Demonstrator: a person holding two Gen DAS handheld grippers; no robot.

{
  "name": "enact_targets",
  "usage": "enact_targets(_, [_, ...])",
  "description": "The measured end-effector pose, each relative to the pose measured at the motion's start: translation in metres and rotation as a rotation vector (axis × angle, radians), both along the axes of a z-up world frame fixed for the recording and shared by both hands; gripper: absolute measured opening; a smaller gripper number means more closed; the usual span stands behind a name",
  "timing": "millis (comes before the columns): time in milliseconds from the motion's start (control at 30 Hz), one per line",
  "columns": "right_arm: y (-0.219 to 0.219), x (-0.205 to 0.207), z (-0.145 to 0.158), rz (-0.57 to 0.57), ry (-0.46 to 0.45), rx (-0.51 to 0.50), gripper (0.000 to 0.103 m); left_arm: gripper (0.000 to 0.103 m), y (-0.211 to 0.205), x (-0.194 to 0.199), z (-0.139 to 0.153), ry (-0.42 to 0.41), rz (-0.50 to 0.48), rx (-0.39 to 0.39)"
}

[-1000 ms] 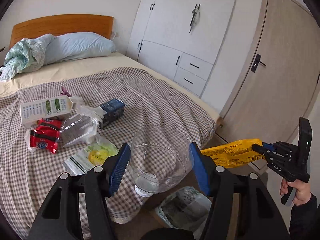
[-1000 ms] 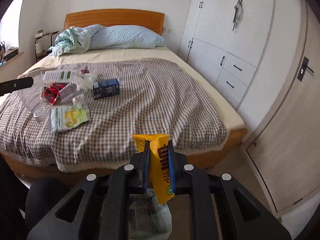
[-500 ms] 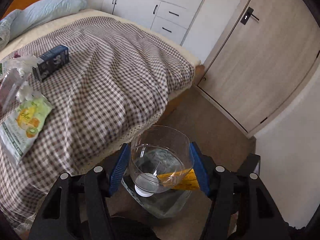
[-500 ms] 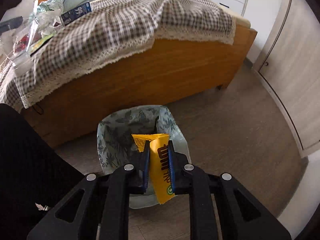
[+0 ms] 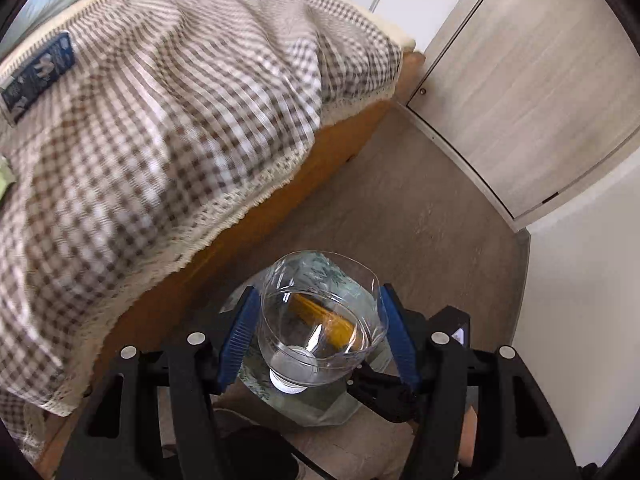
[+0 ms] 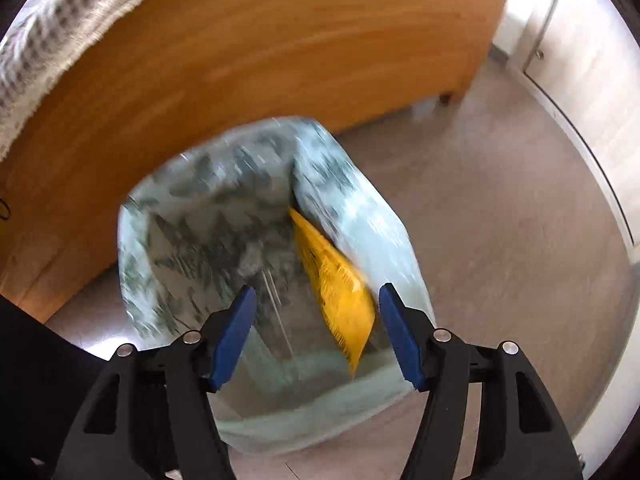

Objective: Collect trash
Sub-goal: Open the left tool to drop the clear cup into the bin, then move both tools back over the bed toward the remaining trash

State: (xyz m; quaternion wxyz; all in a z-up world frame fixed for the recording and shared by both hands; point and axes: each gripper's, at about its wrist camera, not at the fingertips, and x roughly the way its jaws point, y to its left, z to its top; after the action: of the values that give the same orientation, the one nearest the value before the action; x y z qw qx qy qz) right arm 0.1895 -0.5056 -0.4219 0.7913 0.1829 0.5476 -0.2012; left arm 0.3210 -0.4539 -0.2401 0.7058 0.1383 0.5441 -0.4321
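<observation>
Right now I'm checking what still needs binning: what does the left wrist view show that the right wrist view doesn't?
Left wrist only: the left hand-held gripper shut on a clear plastic bottle, and a blue carton on the checked bedspread.
Right wrist only: the right hand-held gripper, jaws opening.
Both: the lined trash bin and the yellow wrapper dropping into it.

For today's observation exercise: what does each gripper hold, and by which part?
Left gripper: clear plastic bottle, across its body. Right gripper: nothing; its jaws are opening, the yellow wrapper dropping free.
</observation>
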Motion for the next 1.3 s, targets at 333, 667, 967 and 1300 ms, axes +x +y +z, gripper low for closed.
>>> enact_targets(333, [-0.029, -0.064, 0.022, -0.127, -0.086, 0.085, 0.062, 0.060, -0.034, -0.011, -0.073, 0.079, -0.055, 0.183])
enact_targets(667, [-0.037, -0.067, 0.037, -0.148, -0.132, 0.120, 0.062, 0.067, -0.044, -0.006, -0.135, 0.027, -0.042, 0.477])
enact_targets(967, [-0.018, -0.061, 0.036, -0.092, -0.088, 0.146, 0.062, 0.073, -0.030, 0.003, -0.125, 0.015, 0.013, 0.450])
enact_targets(1300, [-0.005, -0.051, 0.051, -0.053, -0.046, 0.109, 0.062, 0.077, -0.031, -0.002, -0.103, -0.078, -0.002, 0.413])
